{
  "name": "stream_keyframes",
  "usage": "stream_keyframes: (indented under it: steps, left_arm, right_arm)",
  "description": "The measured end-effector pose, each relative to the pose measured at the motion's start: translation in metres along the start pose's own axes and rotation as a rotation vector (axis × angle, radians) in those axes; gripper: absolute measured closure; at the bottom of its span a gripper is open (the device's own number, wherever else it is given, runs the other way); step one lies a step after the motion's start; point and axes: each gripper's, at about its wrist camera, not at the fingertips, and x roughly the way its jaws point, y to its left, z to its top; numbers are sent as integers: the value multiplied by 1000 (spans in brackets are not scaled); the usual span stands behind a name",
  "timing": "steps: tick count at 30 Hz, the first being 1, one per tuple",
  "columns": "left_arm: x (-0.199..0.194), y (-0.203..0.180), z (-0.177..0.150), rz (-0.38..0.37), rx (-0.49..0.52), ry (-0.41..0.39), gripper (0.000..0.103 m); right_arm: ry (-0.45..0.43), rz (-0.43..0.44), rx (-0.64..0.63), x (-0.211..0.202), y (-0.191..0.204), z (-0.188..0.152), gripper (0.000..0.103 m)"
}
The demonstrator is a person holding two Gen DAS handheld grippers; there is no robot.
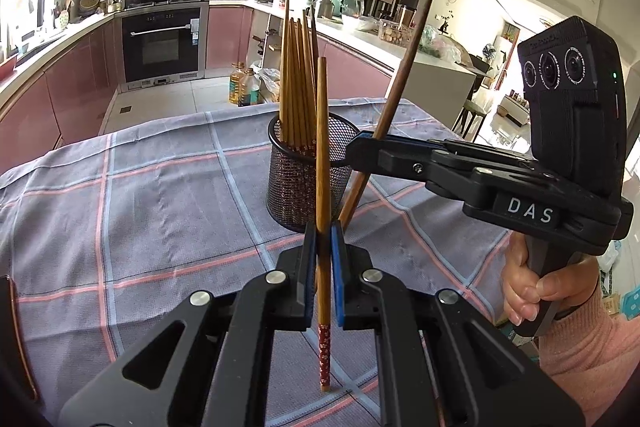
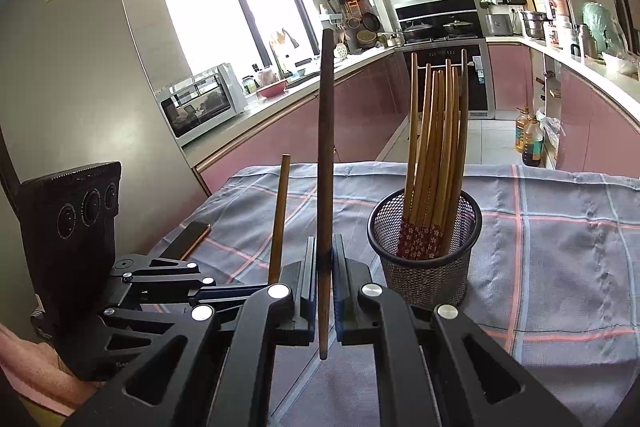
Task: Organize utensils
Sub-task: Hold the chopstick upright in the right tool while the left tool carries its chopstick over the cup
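A black mesh holder (image 1: 308,163) stands on the checked tablecloth with several light wooden chopsticks (image 1: 296,75) upright in it; it also shows in the right wrist view (image 2: 426,243). My left gripper (image 1: 323,235) is shut on a light chopstick with a red patterned end (image 1: 323,155), held upright in front of the holder. My right gripper (image 2: 325,251) is shut on a dark brown chopstick (image 2: 326,147), held near upright just left of the holder. In the left wrist view the right gripper (image 1: 362,141) is beside the holder's right rim, the dark chopstick (image 1: 404,67) leaning.
The table has a grey cloth with pink and blue lines (image 1: 140,211). A dark flat phone-like object (image 2: 188,239) lies at the table's left edge. Kitchen counters, an oven (image 1: 162,43) and oil bottles (image 1: 244,85) on the floor lie beyond the table.
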Motion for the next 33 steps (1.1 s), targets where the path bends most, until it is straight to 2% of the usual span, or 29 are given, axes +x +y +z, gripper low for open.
stream_keyframes:
  steps: [17, 23, 25, 27, 33]
  left_arm:
    - [-16, 2, 18, 25, 8, -64, 96]
    - [7, 13, 7, 49, -8, 18, 95]
    - [21, 15, 2, 65, -8, 54, 85]
    - [35, 19, -3, 82, -11, 85, 80]
    - [75, 27, -14, 153, -13, 164, 79]
  right_arm:
    - [-60, -47, -18, -29, -9, 12, 97]
    - [-51, -48, -8, -27, -13, 9, 97]
    - [-49, -45, -3, -26, -15, 7, 97]
    - [-47, -46, -1, -26, -16, 6, 97]
    - [-36, -47, 7, -25, -19, 3, 97]
